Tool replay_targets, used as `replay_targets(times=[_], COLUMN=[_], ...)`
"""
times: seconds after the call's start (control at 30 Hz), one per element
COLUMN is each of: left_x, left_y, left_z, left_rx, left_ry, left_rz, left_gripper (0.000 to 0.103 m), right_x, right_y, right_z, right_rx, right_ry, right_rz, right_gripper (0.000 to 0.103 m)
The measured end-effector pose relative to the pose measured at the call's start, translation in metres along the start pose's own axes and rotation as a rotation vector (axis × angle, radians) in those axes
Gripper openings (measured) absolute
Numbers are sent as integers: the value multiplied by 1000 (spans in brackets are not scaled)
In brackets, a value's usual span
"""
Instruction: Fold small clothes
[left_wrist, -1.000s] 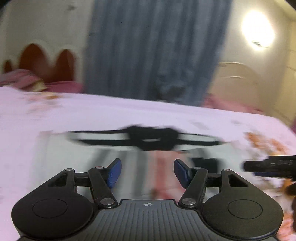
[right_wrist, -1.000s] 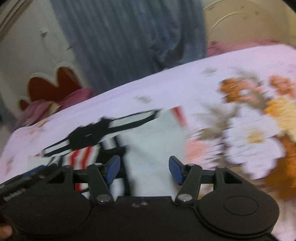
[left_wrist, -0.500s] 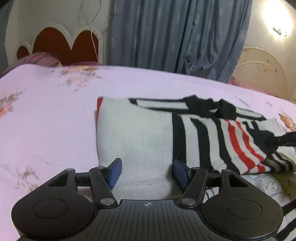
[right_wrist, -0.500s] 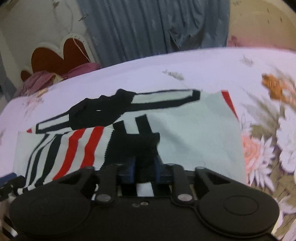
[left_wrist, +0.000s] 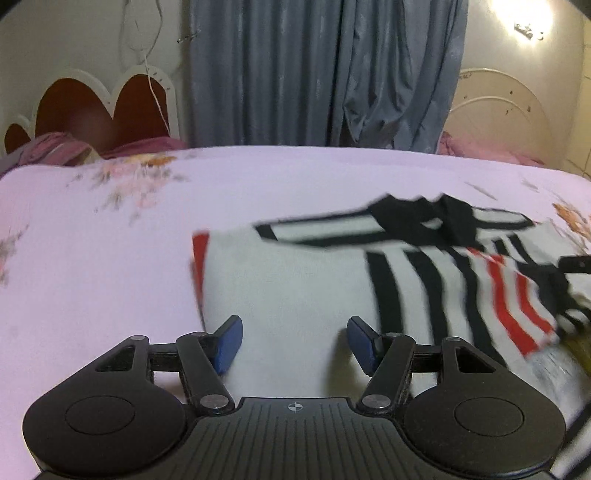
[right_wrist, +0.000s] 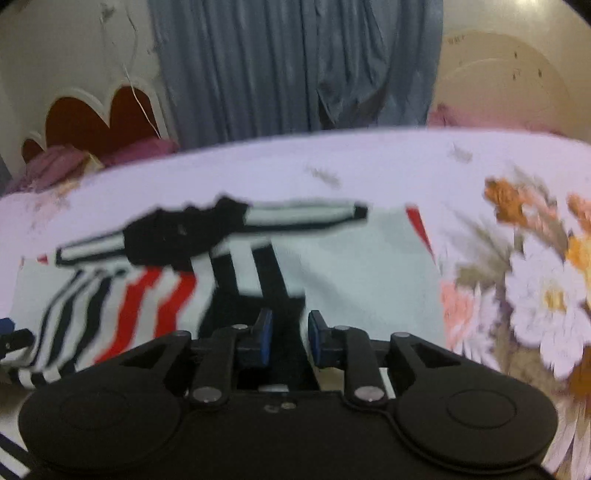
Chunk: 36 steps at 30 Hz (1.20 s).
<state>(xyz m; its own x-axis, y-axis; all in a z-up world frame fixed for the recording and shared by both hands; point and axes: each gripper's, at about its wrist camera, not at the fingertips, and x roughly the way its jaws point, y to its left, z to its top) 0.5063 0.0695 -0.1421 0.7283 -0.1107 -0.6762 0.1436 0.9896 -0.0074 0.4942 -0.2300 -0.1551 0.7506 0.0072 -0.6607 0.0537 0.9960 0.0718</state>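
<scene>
The left claw is spread wide, blue pads well apart w/ nothing between them; it sits low over the near white part of the sweater, w/ the left pad just beside the sweater's left edge where a red strip shows. The sweater lies flat on the bed, mostly white, black and red stripes toward the right, a black collar and black-edged band along the far side. In the left view the striped part on the right looks lifted and blurred, and a dark bit of the other tool pokes in at the right edge beside it. The right claw is partly closed, pads near each other w/ a narrow gap; a black fold of the sweater sits in that gap, but motion blur hides whether the pads actually pinch it, so can't tell if it's gripping or just let go. From the right view the stripes run off to the left, plain white panel lies ahead and right of the claw. The bed has a pale lilac sheet w/ flower print, big orange and white blooms right of the sweater. Behind: grey-blue curtain, a red scalloped headboard w/ pink bedding at left, a cream headboard at right, a bright wall lamp top right.
</scene>
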Motion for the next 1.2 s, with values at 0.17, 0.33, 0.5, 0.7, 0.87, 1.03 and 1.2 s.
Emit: replay_targets(times=[0.17,0.33,0.5,0.7,0.87,1.03,1.2], left_x=[58,48,9,35,30,11,-11], left_y=[28,19,-33,-83,-72,-28,-53], left_z=[31,40,28,20,5,-12,-1], left_rx=[-101,-65,-21,27,84,59,37], left_ry=[53,52,-68,34,16,19,-29], left_rz=[-50,0,-70,-84,-42,-13,-9], left_gripper=[66,66,66,66,68,79,79], right_x=[38,53,17,40,48,35,6], right_y=[7,6,40,84,87,25,60], right_z=[19,18,14,5,-8,-4,0], right_rx=[-69,-95,-101,-167,-284,-126,-188], right_ry=[44,89,-18,46,55,72,5], right_rz=[-24,-64,37,116,80,-9,29], right_gripper=[21,26,42,23,18,5,25])
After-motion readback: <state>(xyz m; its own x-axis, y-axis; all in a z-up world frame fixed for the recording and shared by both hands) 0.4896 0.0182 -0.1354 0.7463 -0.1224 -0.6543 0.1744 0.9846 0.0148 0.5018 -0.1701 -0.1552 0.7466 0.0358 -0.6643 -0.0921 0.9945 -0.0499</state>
